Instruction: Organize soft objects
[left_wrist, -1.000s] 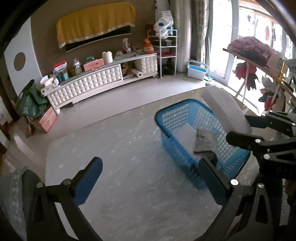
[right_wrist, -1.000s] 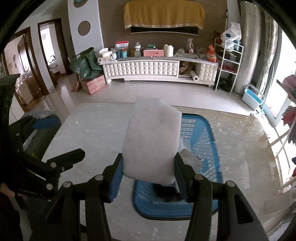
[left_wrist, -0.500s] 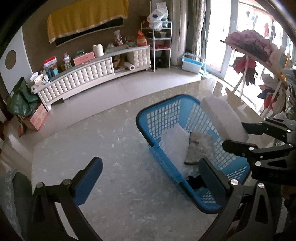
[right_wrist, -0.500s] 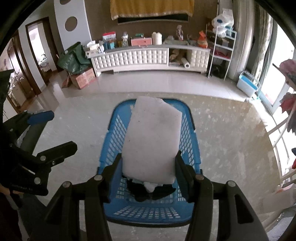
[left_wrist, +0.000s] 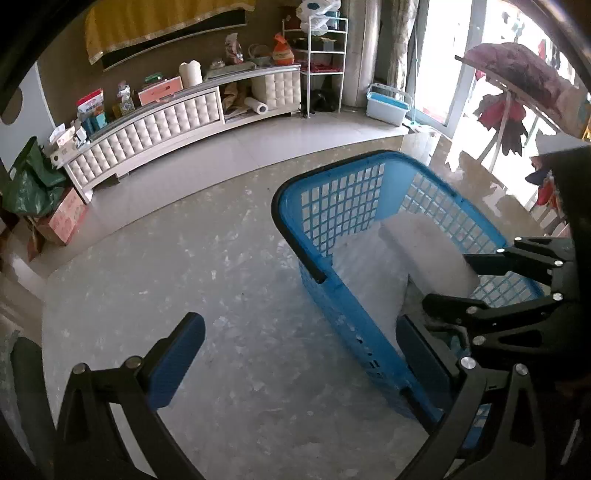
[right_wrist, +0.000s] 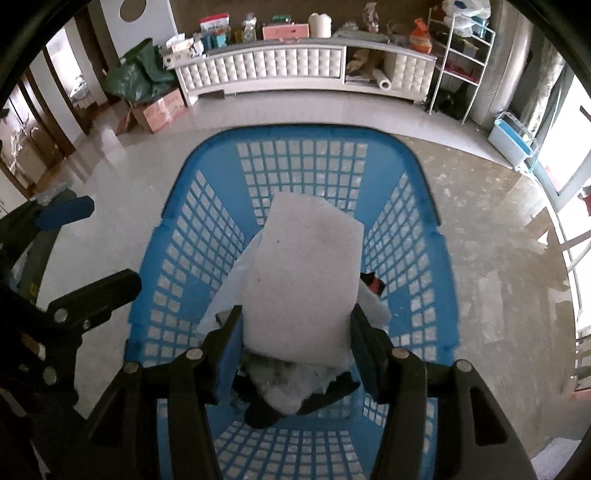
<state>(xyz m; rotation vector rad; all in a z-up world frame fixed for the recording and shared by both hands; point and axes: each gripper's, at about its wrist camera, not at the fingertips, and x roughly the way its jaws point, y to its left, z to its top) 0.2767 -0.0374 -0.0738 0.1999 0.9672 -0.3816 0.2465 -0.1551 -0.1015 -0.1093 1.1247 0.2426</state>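
A blue plastic lattice basket (right_wrist: 192, 229) stands on the marble table; it also shows in the left wrist view (left_wrist: 332, 206). My right gripper (right_wrist: 295, 343) is shut on a white foam pad (right_wrist: 306, 280) and holds it inside the basket, over a white sheet, a grey cloth (right_wrist: 284, 380) and dark items. The pad and right gripper also show in the left wrist view (left_wrist: 424, 251). My left gripper (left_wrist: 295, 354) is open and empty, beside the basket's left wall.
The marble table (left_wrist: 184, 288) spreads left of the basket. A white cabinet (left_wrist: 177, 122) with clutter stands along the far wall. A clothes rack (left_wrist: 517, 85) stands at the right by the window. A small blue bin (right_wrist: 513, 140) sits on the floor.
My right gripper has carried the foam pad forward and down, from above the basket's near edge into the basket. My left gripper has moved closer to the basket.
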